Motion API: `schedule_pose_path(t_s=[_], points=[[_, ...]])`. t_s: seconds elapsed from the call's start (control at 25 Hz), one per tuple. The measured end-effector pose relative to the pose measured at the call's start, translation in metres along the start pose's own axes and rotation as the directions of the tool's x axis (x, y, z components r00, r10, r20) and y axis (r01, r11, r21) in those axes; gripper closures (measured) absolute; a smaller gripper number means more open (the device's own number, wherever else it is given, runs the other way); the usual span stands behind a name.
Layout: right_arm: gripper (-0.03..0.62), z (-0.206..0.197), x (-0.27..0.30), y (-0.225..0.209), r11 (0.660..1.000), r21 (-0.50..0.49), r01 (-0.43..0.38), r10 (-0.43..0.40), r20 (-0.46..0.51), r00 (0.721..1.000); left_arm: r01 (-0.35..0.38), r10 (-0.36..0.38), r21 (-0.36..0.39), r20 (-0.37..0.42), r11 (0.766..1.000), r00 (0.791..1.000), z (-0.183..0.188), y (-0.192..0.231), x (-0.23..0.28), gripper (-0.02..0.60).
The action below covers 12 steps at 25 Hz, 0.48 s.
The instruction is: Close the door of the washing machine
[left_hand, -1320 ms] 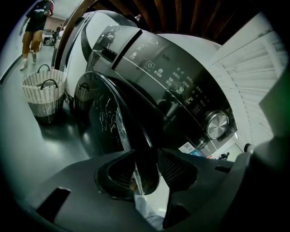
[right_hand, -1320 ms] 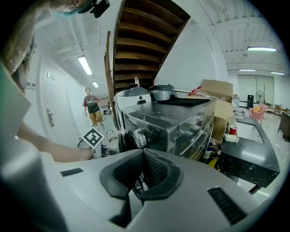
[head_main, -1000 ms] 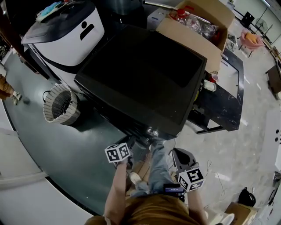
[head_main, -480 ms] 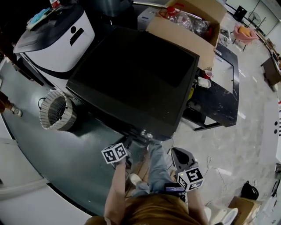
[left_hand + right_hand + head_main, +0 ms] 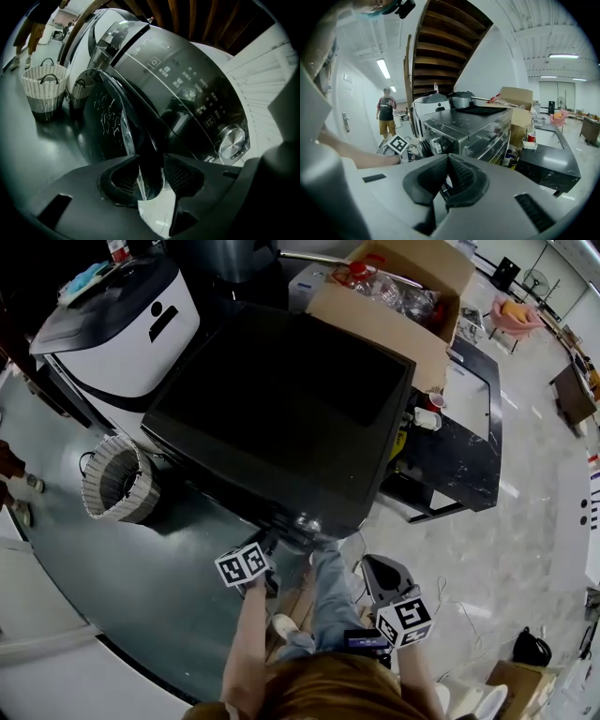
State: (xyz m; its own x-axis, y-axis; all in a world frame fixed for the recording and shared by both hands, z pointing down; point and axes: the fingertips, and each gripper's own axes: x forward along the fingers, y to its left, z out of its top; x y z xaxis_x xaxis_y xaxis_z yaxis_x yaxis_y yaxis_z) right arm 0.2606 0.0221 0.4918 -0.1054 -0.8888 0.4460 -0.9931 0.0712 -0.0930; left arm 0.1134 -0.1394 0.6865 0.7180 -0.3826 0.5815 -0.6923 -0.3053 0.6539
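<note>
The black-topped washing machine (image 5: 281,409) stands in front of me, its control dial (image 5: 230,140) at the front right. Its round door (image 5: 112,122) hangs partly open. My left gripper (image 5: 270,545) is at the machine's front. In the left gripper view the door's rim runs between the jaws of the left gripper (image 5: 151,171) and both pads touch it. Those jaws have just been opening slightly, with the rim still between them. My right gripper (image 5: 377,566) is held back to the right, apart from the machine (image 5: 459,126). The right gripper (image 5: 447,161) is shut on nothing.
A woven basket (image 5: 117,479) sits on the floor left of the machine, beside a white appliance (image 5: 122,315). A cardboard box (image 5: 394,296) and a low black table (image 5: 459,446) are on the right. A person (image 5: 386,112) stands farther off.
The head view has shifted slightly. Both grippers stay about where they were, the left one at the door's rim.
</note>
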Motion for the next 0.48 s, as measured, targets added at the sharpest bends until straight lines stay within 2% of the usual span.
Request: schedule_pose_path(t_s=[0.24,0.48], points=[[0.582,0.003,-0.011,0.007,1.000,-0.002,0.017,-0.017,0.029,0.999,0.001,0.000,0.048,-0.005,0.999,1.000,-0.001,-0.005,-0.008,0.411],[0.582,0.011,-0.022,0.018,0.999,-0.017,0.039,-0.037,0.075,0.997,-0.019,0.006,0.152,0.087,0.988,0.996,0.015,-0.016,-0.035,0.410]])
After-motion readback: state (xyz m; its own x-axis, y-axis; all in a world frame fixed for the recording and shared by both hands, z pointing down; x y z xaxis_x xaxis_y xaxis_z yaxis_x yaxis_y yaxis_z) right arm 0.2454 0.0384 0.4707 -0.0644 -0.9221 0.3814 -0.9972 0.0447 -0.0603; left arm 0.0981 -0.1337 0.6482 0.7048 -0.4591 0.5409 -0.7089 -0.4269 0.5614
